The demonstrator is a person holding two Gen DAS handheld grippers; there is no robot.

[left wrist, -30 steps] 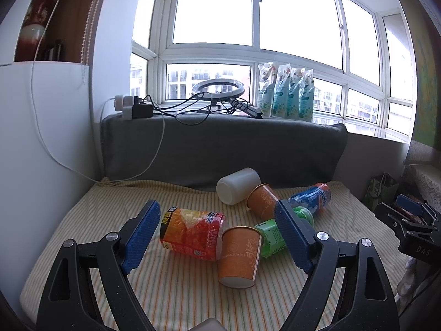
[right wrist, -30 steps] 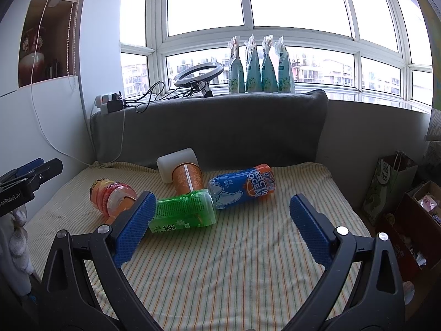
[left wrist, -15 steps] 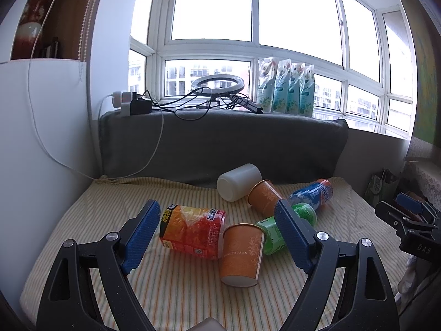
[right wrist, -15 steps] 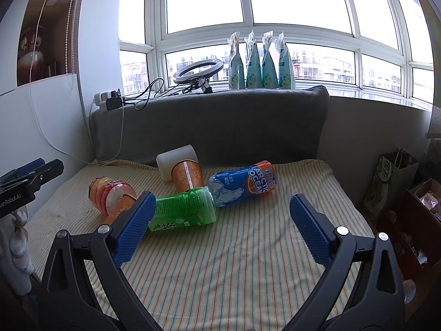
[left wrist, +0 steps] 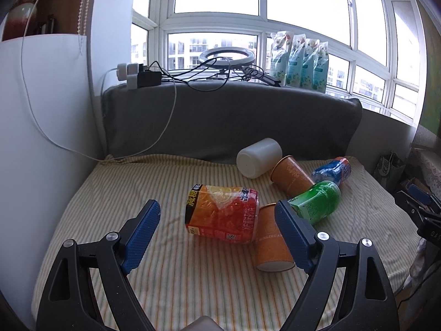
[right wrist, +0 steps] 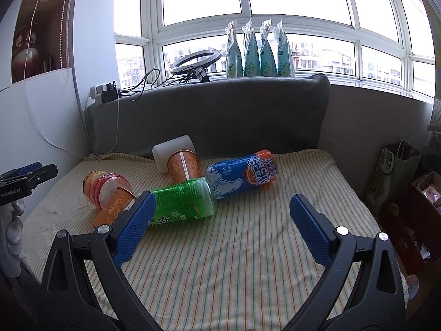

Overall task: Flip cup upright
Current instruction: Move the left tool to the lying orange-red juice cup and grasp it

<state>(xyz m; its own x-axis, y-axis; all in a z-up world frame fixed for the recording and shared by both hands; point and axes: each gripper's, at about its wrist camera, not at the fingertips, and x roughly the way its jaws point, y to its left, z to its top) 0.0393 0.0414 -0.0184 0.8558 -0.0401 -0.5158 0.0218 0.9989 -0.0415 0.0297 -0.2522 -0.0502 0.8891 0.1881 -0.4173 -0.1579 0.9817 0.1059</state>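
An orange paper cup (left wrist: 271,244) lies on its side on the striped cloth (left wrist: 137,193), base toward me, between the red-orange bottle (left wrist: 222,213) and my left gripper's right finger. It also shows in the right wrist view (right wrist: 113,208). A second orange cup (left wrist: 290,175) lies on its side farther back, next to a white cup (left wrist: 259,157) that is also tipped over. My left gripper (left wrist: 217,229) is open and empty, hovering just before the near cup. My right gripper (right wrist: 222,226) is open and empty above bare cloth.
A green bottle (right wrist: 183,205) and a blue bottle (right wrist: 242,173) lie on their sides mid-table. A grey cushion (right wrist: 206,118) backs the table, with cables and a ring light (right wrist: 194,59) on the sill. Bags and boxes (right wrist: 394,176) stand at the right.
My left gripper has moved forward and swung left, so the near orange cup now sits by its right finger. The right gripper has barely moved.
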